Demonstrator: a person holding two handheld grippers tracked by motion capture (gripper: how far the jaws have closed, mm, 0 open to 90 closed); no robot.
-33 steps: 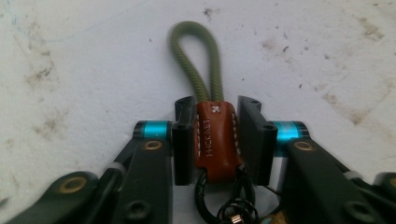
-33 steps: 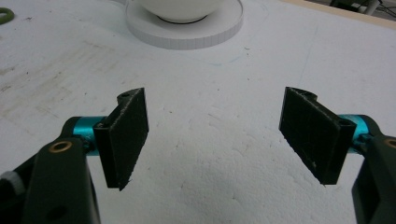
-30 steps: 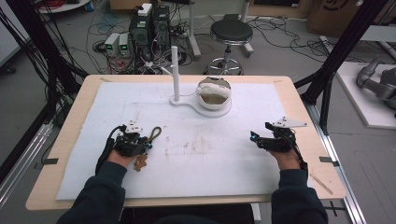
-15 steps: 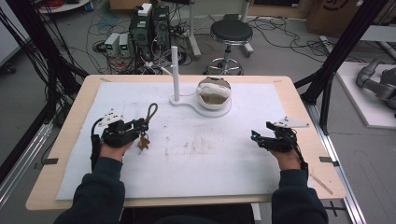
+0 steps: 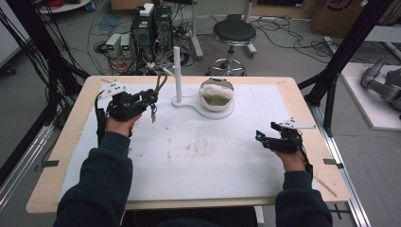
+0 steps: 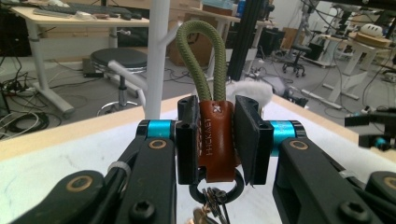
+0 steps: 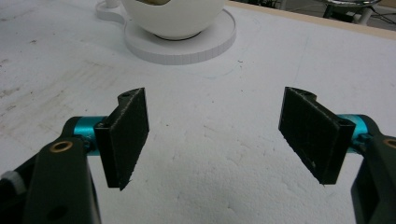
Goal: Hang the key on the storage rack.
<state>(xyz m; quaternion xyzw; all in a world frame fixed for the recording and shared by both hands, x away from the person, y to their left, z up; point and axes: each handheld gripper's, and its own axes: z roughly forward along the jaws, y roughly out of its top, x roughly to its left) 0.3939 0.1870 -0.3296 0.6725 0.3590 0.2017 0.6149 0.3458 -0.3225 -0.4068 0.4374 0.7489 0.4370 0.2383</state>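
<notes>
There is one keychain [image 6: 215, 135], two grippers, one white stand [image 5: 178, 71] with a round base, and one white bowl [image 5: 216, 93] on that base. The keychain has one brown leather tab, one green cord loop [image 6: 201, 60] and one metal ring [image 6: 215, 189] with small keys, too blurred to count.

The left gripper [image 5: 150, 98] holds the keychain: its two jaws stand narrow and press on both sides of the leather tab. It is in the air above the far left part of the desk [image 5: 283, 87], just beside the stand's post and apart from it. The right gripper [image 5: 260, 138] is low over the right part of the desk, near the right edge, with its jaws wide apart and nothing between them.

The white sheet [image 5: 203, 165] covers almost all the desk and leaves a thin wooden border at each edge. The middle and the near part of the sheet are free, so there is open room between the two grippers. The stand and the bowl are at the far edge, in the middle.

The long axis of the keychain is upright. In the left gripper view the loop points up, above the jaws, and the ring with keys hangs below them. In the high view the loop leans slightly toward the post.
</notes>
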